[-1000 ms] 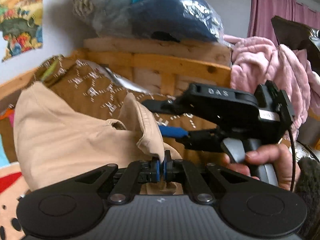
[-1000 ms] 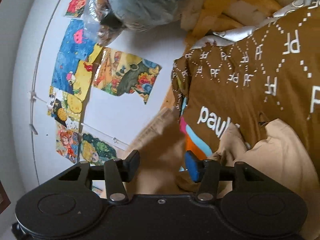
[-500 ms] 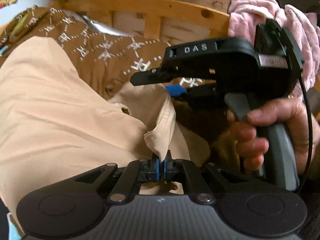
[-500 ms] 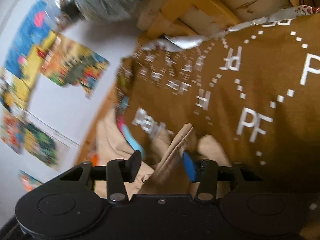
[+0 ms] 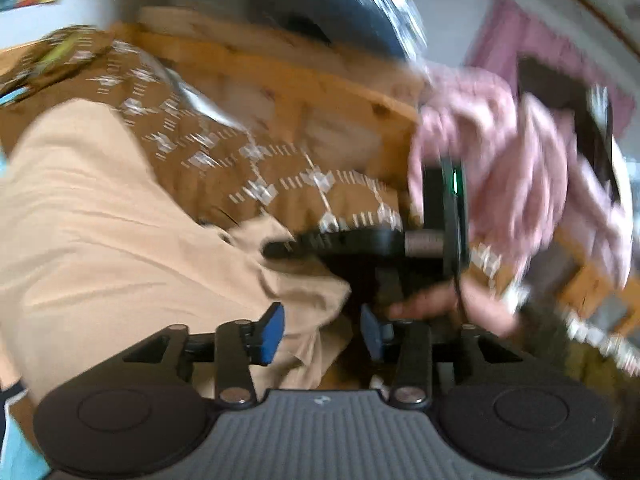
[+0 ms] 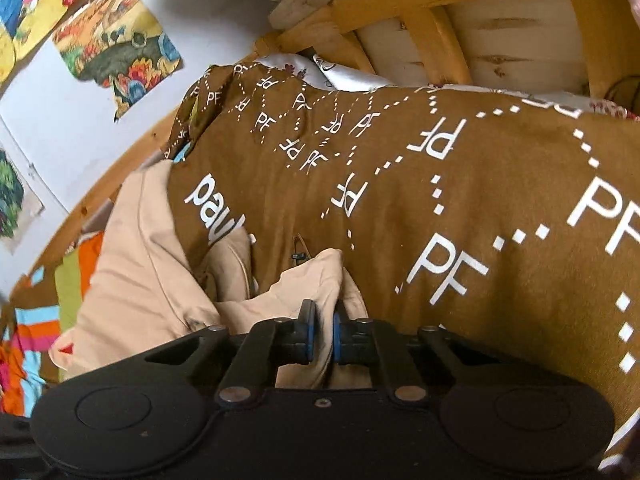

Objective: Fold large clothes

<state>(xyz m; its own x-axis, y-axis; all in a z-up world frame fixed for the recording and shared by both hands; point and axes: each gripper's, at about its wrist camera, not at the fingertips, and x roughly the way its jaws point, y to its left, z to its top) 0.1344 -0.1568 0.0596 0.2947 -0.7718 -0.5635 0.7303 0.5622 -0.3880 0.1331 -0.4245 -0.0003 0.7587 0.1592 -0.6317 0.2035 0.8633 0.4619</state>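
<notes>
A large beige garment (image 5: 100,232) lies on a brown blanket with white "PF" print (image 5: 280,184). My left gripper (image 5: 322,332) is open, its blue pads (image 5: 272,332) on either side of a loose beige fold that it does not pinch. The right gripper's black body (image 5: 360,244) shows beyond it, blurred. In the right wrist view my right gripper (image 6: 323,338) is shut on a fold of the beige garment (image 6: 144,280), which lies bunched to its left on the brown blanket (image 6: 440,200).
A wooden bed frame (image 6: 420,12) runs along the far side. A pink fleece (image 5: 520,152) hangs at the right of the left wrist view. Posters (image 6: 116,44) hang on the white wall. A striped colourful cover (image 6: 36,320) lies at the left.
My left gripper has opened and let go of the beige fold. My right gripper has closed on the beige cloth that lay between its open fingers. Both views have shifted.
</notes>
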